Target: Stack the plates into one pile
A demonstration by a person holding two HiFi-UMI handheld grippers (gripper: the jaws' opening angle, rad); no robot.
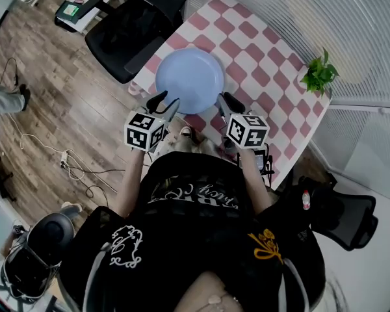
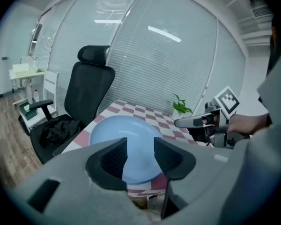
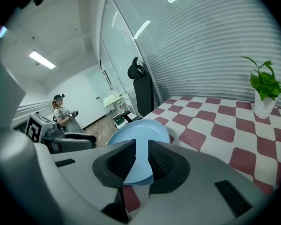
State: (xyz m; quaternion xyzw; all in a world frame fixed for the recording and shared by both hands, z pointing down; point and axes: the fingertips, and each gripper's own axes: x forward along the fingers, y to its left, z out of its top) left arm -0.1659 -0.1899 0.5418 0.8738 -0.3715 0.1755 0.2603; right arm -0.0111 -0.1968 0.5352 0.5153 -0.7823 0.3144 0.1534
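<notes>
**Status: stacking, late stage (est.)**

1. Work item: the plate pile (image 1: 189,80) is pale blue and sits on the checked table (image 1: 260,64), at the corner nearest the operator and next to the black chair (image 1: 127,34). The right gripper view shows a 2nd rim under the top one at the near edge, so there is more than 1 plate. Exact qty can't be read.
2. No loose plate shows anywhere else on the table in any view. The only other item on it is the potted plant (image 1: 320,75) at the far right edge, well apart from the pile.
3. Left gripper (image 1: 162,104): it hovers just short of the pile's near-left rim. Jaws are approx. half open with nothing between the pads. The plate shows beyond the gap, not in it.
4. Right gripper (image 1: 227,103): it hovers at the near-right rim. Jaws are close together with a narrow slot left. The pads grip nothing, and the rim lies ahead of the tips.
5. Assessment: the pile looks complete and both grippers are empty. Remaining work, if any, is to check alignment and back the grippers off. A plate out of frame can't be ruled out.
</notes>
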